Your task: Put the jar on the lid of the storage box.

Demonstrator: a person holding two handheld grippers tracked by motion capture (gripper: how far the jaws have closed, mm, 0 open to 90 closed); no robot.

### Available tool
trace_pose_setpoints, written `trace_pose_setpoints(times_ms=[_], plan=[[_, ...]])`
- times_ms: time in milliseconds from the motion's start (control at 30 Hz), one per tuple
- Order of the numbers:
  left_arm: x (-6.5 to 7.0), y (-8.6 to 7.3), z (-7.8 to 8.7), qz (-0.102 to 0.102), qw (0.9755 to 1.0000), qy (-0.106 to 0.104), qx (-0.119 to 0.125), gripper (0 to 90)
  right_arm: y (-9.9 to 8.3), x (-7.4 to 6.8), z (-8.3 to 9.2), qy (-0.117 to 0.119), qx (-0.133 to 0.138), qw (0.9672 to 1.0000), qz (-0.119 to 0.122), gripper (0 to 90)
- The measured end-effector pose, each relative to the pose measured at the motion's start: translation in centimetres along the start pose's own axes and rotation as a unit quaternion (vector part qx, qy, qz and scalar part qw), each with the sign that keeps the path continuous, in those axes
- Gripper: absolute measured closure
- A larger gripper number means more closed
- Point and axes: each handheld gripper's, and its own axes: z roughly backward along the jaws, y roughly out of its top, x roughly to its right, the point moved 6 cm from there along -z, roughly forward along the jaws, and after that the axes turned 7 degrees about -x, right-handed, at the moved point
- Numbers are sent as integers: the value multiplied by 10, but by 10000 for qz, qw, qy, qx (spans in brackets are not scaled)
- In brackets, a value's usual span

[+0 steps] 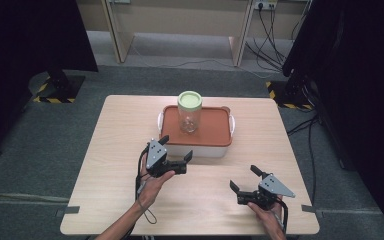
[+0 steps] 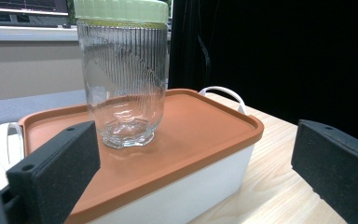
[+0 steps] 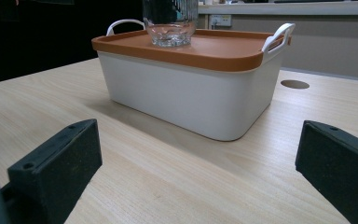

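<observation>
1. A clear ribbed glass jar (image 1: 189, 117) with a pale green lid (image 1: 189, 99) stood upright on the orange lid (image 1: 210, 131) of a white box (image 1: 202, 150), toward the far side of the wooden table (image 1: 115, 145).
2. The jar sat toward the far left part of that orange lid, apart from the box's white handles (image 1: 232, 125) at either end.
3. The left tool (image 1: 176, 148) hovered just in front of the box's near left corner, its jaws spread wide and holding nothing.
4. In the left gripper view the jar (image 2: 123, 81) rose close ahead between the two black jaws, touched by neither.
5. The right tool (image 1: 244, 178) was held low over the near right part of the table, well apart from the box, its jaws also wide and empty.
6. In the right gripper view the box (image 3: 186, 95) stood ahead with bare tabletop (image 3: 177, 177) between it and the jaws, and the base of the jar (image 3: 170, 28) showed on top.
</observation>
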Motion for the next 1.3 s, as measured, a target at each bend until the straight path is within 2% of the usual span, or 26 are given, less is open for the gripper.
trace_pose_setpoints(times_ms=[733, 1300], plan=[[5, -11, 15, -115, 9999, -17, -15, 4, 0, 0, 0, -6, 12, 10000, -7, 7], [7, -20, 19, -158, 9999, -35, 14, 2, 0, 0, 0, -8, -1, 10000, -7, 8]])
